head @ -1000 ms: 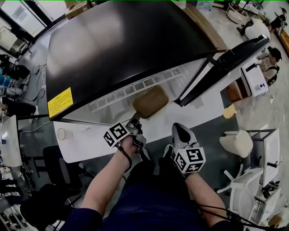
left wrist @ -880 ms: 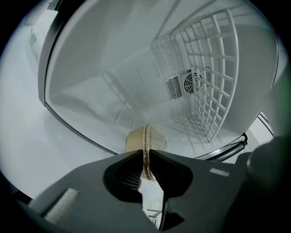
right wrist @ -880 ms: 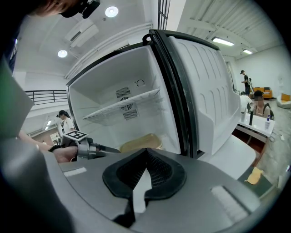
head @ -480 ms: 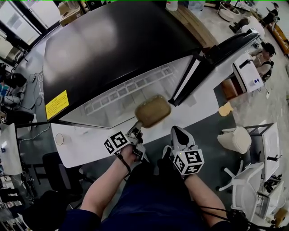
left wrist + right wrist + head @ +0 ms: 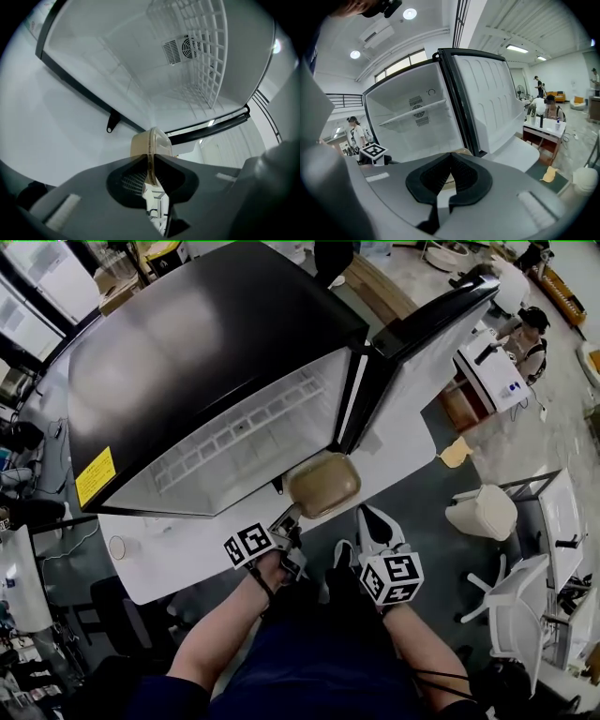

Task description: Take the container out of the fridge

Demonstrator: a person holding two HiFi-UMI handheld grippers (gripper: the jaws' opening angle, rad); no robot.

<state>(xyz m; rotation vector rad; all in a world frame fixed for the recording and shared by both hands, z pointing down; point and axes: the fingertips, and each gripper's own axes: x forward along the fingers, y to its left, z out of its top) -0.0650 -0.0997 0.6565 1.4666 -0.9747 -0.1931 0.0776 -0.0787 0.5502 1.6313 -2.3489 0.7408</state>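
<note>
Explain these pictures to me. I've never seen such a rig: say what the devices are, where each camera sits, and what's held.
There is no robot here: a person holds a two-jaw gripper in each hand. The wide picture comes from a camera on the person's head, looking down. The other two come from cameras riding on each gripper, looking along its jaws. In front stands a fridge with its door open. The left gripper is clamped on the rim of a tan container, held in front of the opening. The right gripper is shut and holds nothing.

Grey left gripper [image 5: 289, 517], right gripper [image 5: 368, 514], 2 square-marked cubes [image 5: 248, 545] [image 5: 392, 577], perhaps navy clothing [image 5: 319, 667].
</note>
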